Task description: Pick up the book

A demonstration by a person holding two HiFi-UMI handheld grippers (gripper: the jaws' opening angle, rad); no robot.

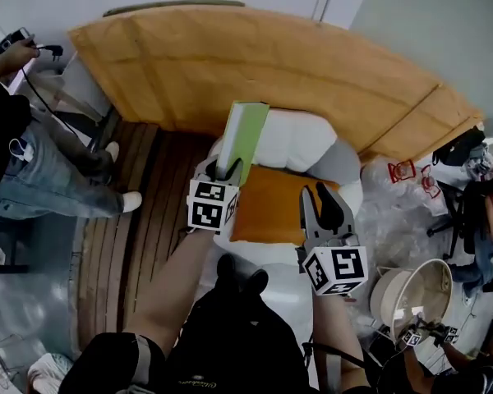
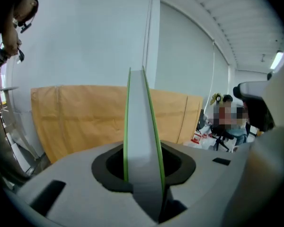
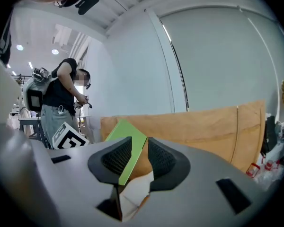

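We see the left gripper (image 1: pixel 223 171) with its jaws pinching the lower end of the green book (image 1: pixel 245 136), which stands upright and edge-on between them, near the orange cushion (image 1: pixel 271 208). The right gripper (image 1: pixel 320 195), just beside it, has its jaws spread with nothing between them.

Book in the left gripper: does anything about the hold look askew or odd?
The green book stands on end, tilted, pinched only at its lower edge by the left gripper, so most of it sticks up unsupported. The right gripper is open and empty. Nothing looks damaged.
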